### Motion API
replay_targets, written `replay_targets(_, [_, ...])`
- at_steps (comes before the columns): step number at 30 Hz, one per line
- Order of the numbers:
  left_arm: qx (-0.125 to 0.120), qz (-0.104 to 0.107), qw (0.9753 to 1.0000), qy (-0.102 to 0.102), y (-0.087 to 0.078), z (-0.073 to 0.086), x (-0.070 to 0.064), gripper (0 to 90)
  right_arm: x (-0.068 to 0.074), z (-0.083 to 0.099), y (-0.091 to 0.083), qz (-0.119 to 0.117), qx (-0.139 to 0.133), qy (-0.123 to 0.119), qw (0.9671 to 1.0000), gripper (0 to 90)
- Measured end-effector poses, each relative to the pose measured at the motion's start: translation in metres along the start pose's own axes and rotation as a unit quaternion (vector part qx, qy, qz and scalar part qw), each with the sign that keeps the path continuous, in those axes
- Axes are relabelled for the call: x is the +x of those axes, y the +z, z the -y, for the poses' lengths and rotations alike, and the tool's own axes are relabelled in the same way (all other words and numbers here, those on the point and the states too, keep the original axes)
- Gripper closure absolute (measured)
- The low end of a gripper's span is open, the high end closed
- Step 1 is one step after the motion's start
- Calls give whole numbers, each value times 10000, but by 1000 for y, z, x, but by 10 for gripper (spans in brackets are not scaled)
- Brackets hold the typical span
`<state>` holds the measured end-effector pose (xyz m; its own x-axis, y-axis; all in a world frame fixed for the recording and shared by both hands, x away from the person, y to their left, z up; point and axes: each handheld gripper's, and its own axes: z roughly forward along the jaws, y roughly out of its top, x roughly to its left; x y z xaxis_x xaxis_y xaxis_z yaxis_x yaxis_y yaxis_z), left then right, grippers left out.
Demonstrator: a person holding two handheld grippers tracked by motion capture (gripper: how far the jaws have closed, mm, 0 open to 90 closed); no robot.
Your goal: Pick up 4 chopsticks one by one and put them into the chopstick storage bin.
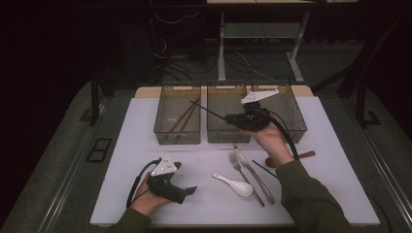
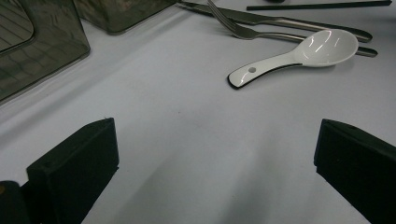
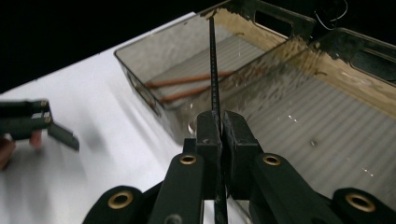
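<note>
My right gripper (image 1: 229, 118) (image 3: 220, 123) hovers over the middle tray (image 1: 226, 136) (image 3: 327, 121), shut on a black chopstick (image 1: 211, 112) (image 3: 213, 60). The chopstick's tip points towards the left tray (image 1: 178, 138) (image 3: 138, 77), where two brown chopsticks (image 1: 182, 119) (image 3: 187, 86) lie. My left gripper (image 1: 187, 191) (image 2: 215, 144) rests low over the white table near its front left, open and holding nothing. It faces a white spoon (image 1: 234, 184) (image 2: 299, 53).
A fork (image 1: 243, 174) (image 2: 243, 30), a knife (image 1: 253, 173) (image 2: 280, 21) and a second black chopstick (image 1: 265, 169) (image 2: 317, 5) lie beside the spoon. A reddish wooden spoon (image 1: 302, 155) lies by the right forearm. A third tray (image 1: 296, 121) stands at the back right.
</note>
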<state>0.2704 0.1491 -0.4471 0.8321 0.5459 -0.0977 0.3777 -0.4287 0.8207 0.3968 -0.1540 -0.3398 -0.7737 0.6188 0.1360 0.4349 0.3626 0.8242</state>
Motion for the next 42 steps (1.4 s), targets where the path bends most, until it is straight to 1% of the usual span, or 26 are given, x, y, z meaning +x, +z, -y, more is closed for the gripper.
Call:
replay_targets(1, [-28, -6, 10000, -30, 1, 0, 0, 0, 0, -3, 4, 6, 2, -9, 10000, 853])
replay_targets(2, [-8, 6, 10000, -1, 0, 0, 0, 0, 0, -5, 8, -2, 24, 2, 10000, 853])
replay_targets(4, [-19, 4, 10000, -21, 0, 0, 0, 0, 1, -11, 17, 10, 75, 11, 10000, 853])
replay_targets(13, [-65, 22, 10000, -15, -1, -1, 0, 0, 4, -36, 61, 164, 310, -7, 9994, 853])
replay_targets(16, [-63, 16, 10000, -71, -2, -1, 0, 0, 4, -42, 75, 178, 367, 23, 9992, 853])
replay_targets(20, [-64, 24, 9999, -76, -2, -1, 0, 0, 6, -46, 92, 280, 516, 69, 9982, 853])
replay_targets(23, [-89, 46, 9999, -121, -1, -1, 0, 0, 9, -50, 108, 391, 646, 27, 9971, 853])
replay_targets(27, [-97, 56, 9999, -104, -1, -1, 0, 0, 13, -54, 126, 450, 765, 6, 9961, 853])
replay_targets(32, [-106, 45, 9999, -89, -3, -1, 0, 0, 18, -63, 146, 513, 894, 48, 9947, 853])
replay_targets(36, [-123, 53, 9999, -66, -4, -1, 0, 0, 21, -66, 159, 584, 1057, 34, 9927, 853])
replay_targets(39, [-133, 54, 9999, -57, -4, -2, 0, 0, 24, -67, 163, 586, 1164, -18, 9915, 846])
replay_targets(40, [-138, 54, 9999, -61, -4, -2, 0, 0, 26, -68, 164, 605, 1181, -3, 9912, 843])
replay_targets(41, [-137, 56, 9999, -55, -5, -2, 0, 0, 26, -67, 165, 624, 1182, -55, 9910, 813])
replay_targets(42, [-137, 57, 9999, -45, -5, -2, 0, 0, 27, -68, 166, 656, 1156, -38, 9911, 772])
